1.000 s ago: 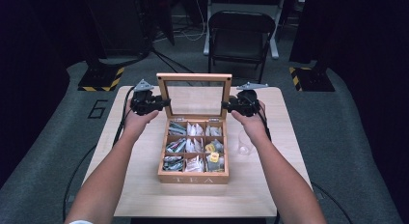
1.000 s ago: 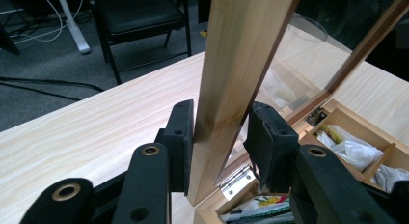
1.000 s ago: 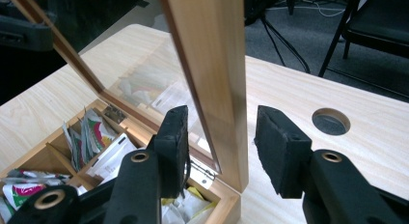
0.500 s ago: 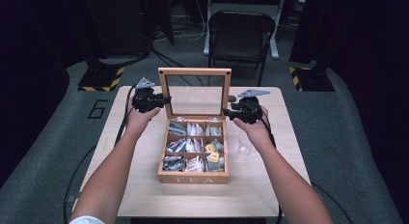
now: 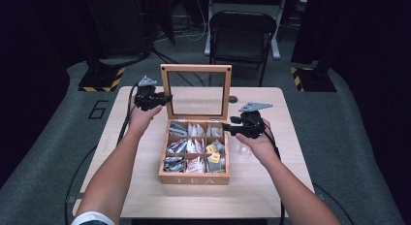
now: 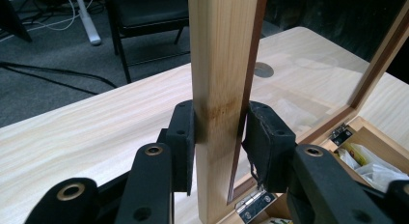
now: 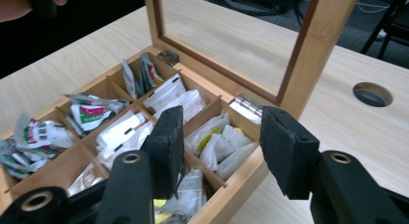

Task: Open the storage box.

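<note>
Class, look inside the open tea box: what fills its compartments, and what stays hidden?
The box has nine compartments holding tea bags in wrappers, some white, some yellow. Anything beneath the top bags is covered, and their labels are too small to read.

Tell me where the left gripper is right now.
High view: the left gripper is clamped on the left edge of the tea box's upright glass lid, at table centre.

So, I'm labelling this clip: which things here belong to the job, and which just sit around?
In the job:
- tea box
- its lid, clamped by the left tongs
- tea bags
- right tongs, open

Lying about:
- folding chair
- table's cable hole
</note>
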### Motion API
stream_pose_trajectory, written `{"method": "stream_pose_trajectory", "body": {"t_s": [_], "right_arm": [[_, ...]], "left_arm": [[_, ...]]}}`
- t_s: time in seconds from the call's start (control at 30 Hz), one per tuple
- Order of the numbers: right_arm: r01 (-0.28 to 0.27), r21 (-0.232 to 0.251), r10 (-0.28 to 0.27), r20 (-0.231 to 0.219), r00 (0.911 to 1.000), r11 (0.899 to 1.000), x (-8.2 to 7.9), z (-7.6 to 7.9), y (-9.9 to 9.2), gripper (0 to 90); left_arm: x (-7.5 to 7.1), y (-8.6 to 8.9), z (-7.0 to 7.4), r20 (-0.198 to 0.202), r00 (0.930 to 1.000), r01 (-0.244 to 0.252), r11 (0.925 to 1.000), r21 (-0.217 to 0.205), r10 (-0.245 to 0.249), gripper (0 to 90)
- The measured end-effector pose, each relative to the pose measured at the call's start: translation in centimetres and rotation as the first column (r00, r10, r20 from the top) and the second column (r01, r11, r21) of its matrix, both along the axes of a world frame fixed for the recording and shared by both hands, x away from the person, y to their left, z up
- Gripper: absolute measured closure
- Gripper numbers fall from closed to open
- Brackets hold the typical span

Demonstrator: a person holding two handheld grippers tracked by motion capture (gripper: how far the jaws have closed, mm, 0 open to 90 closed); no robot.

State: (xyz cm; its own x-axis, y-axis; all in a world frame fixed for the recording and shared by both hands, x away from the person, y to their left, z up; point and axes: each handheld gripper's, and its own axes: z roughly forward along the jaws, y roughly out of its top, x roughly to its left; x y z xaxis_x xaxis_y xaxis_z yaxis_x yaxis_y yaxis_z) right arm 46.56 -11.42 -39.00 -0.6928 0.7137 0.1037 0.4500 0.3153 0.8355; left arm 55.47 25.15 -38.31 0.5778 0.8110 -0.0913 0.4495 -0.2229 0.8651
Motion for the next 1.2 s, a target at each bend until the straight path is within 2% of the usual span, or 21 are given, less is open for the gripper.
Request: {"method": "stream_pose_trajectory", "body": {"t_s": [0.33,0.63,0.73,0.83,0.97,1.2], "right_arm": [[-0.015,-0.003,0.015,-0.011,0.9998,1.0,-0.9,-0.3,0.2,49.8],[-0.01,0.0,0.01,-0.022,0.9997,1.0,-1.0,-0.3,-0.1,49.5],[-0.005,0.004,0.005,-0.026,0.9997,1.0,-1.0,-0.3,-0.2,49.4],[-0.009,0.004,0.009,-0.023,0.9997,1.0,-1.0,-0.3,-0.2,49.4],[-0.01,0.008,0.011,-0.028,0.9996,1.0,-1.1,-0.3,-0.2,49.4],[-0.017,0.008,0.017,-0.031,0.9994,1.0,-1.5,-0.5,-0.3,49.3]], "left_arm": [[0.5,-0.1,-0.2,-0.009,0.9999,-0.009,0.9999,-0.009,0.009,64.4],[1.0,-0.1,-0.2,-0.02,0.9998,-0.008,1.0,0.001,0.008,63.8],[1.2,-0.2,-0.3,-0.027,0.9995,-0.018,0.9997,-0.017,0.017,63.7],[1.3,-0.2,-0.4,-0.028,0.9995,-0.016,0.9998,-0.013,0.016,63.1],[1.4,-0.4,-0.5,-0.024,0.9996,-0.017,0.9999,0.0,0.017,60.6],[1.2,-0.6,-0.7,-0.048,0.9988,-0.01,0.9999,0.007,0.011,55.3]]}}
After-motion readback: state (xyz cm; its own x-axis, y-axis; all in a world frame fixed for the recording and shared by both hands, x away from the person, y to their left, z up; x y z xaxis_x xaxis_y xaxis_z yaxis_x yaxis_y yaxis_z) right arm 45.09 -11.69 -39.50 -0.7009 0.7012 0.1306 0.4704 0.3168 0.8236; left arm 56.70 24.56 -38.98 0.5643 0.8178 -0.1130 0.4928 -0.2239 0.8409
